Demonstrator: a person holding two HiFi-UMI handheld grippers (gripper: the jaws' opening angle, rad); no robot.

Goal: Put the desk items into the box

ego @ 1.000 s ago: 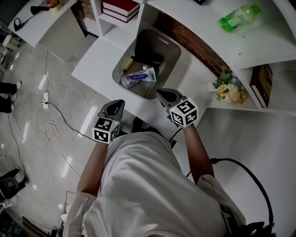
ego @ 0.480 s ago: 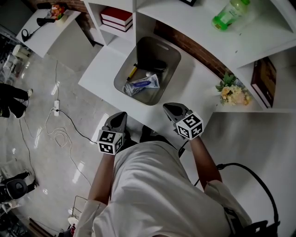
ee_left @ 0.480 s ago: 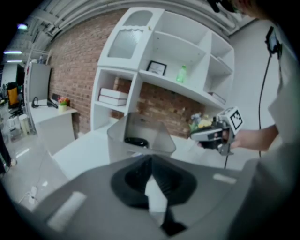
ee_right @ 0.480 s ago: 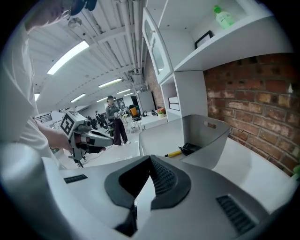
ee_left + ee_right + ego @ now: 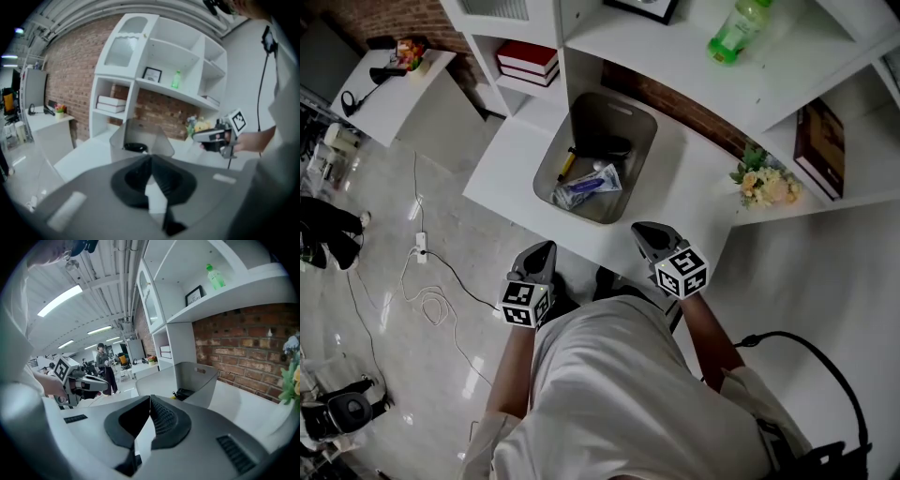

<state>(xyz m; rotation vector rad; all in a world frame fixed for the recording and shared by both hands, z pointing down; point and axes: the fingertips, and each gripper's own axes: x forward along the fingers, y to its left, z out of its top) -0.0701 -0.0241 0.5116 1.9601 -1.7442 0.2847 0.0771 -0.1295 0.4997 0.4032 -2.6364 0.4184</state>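
Both left tongs (image 5: 541,250) and right tongs (image 5: 643,231) sit pinched empty near rounded grey box (image 5: 635,124).

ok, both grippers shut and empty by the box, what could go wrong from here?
Box sits near the desk's front edge; a nudge from the shut right gripper or left gripper could shove it.
Flowers stand on the right gripper's side; a wide swing might topple them.
Loose floor cable at left: possible trip.

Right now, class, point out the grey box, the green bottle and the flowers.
grey box (image 5: 639,141): head view, bare inner wall on its right side.
green bottle (image 5: 734,30): head view, middle of its body.
flowers (image 5: 766,186): head view, the pale blooms.
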